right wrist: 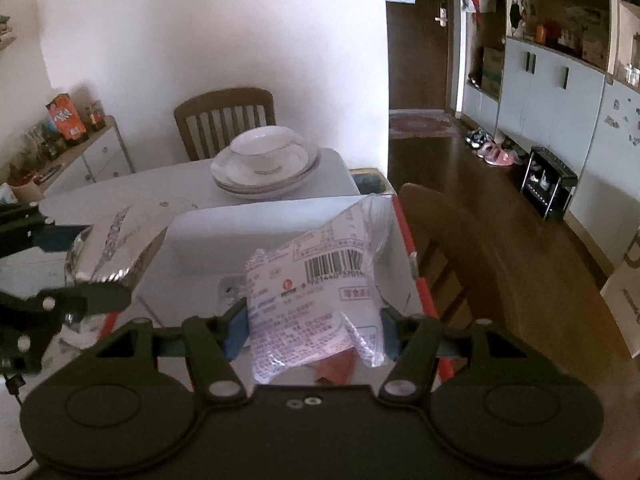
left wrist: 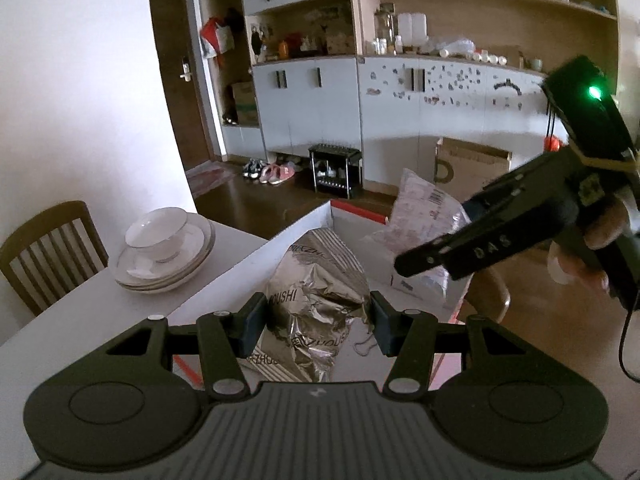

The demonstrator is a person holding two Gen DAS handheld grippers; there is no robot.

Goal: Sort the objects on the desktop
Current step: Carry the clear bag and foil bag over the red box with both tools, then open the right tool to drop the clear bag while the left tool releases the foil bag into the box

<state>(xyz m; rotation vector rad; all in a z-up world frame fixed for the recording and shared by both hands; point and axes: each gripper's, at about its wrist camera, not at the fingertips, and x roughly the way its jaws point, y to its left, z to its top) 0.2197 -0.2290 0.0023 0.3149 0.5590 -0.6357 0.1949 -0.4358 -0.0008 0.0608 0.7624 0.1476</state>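
My left gripper (left wrist: 318, 322) is shut on a crinkled silver snack bag (left wrist: 316, 304), holding it over a white box with red edges (left wrist: 352, 208). In the right wrist view, my right gripper (right wrist: 314, 332) is shut on a white and pink printed packet with a barcode (right wrist: 316, 292), also above the white box (right wrist: 280, 220). From the left wrist view the right gripper (left wrist: 412, 262) reaches in from the right, a hand around its handle, with the same packet (left wrist: 424, 216) at its tips. The silver bag (right wrist: 112, 248) and the left gripper's fingers (right wrist: 100, 294) show at the left of the right wrist view.
A white bowl stacked on plates (left wrist: 168, 252) stands on the white table (left wrist: 60, 320), behind the box (right wrist: 264, 164). A wooden chair (right wrist: 224, 116) stands at the table's far side; another chair (right wrist: 440, 240) is right of the box. Cabinets (left wrist: 320, 92) and a cardboard carton (left wrist: 468, 164) lie beyond.
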